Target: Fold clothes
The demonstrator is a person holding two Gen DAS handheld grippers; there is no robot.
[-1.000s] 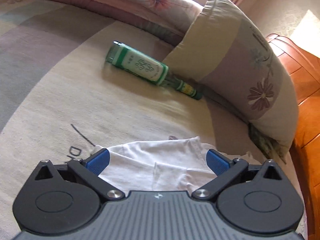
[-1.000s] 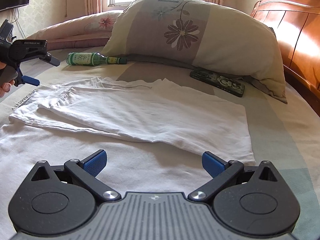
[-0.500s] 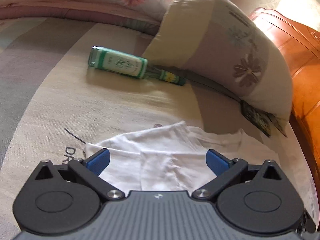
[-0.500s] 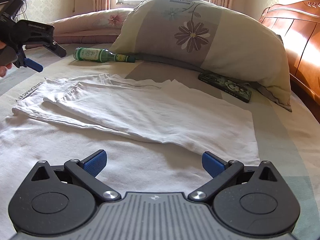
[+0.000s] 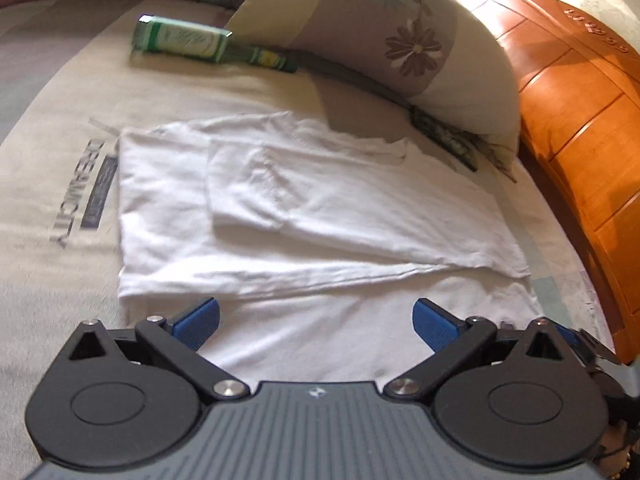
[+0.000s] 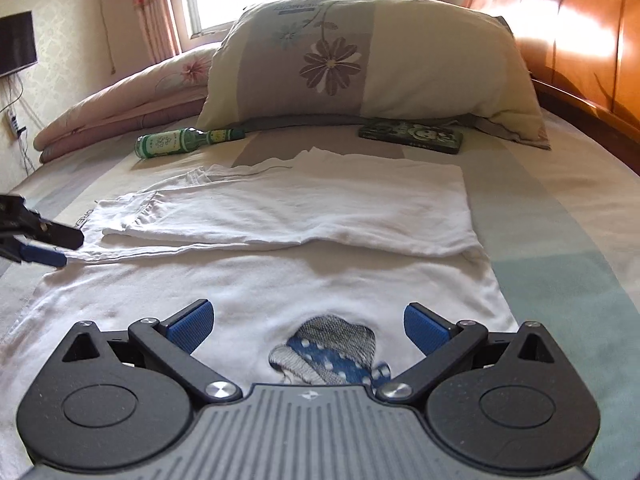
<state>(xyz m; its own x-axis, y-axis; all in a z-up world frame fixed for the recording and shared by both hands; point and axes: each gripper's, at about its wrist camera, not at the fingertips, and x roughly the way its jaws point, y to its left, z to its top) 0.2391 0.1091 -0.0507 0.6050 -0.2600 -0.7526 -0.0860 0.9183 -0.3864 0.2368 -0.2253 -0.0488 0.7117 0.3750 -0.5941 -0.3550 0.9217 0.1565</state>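
Shirt point(image 6: 280, 216) lies flat on the bed point(image 6: 560, 240), far half folded toward you over the near half; printed patch point(image 6: 328, 354) on the near half sits just ahead of your right gripper point(image 6: 306, 326).

Change over the last second: your left gripper point(image 5: 316, 316) has swung back from the collar end, by the bottle point(image 5: 188, 40), to the near side. It now looks across the whole shirt. The right has pulled back too; the patch was out of sight before.

Both grippers: fingers spread wide, holding nothing.

Reading: first fold looks finished and released. The near edge is probably next. Both grippers face it, so you seem set to pinch it at two points.
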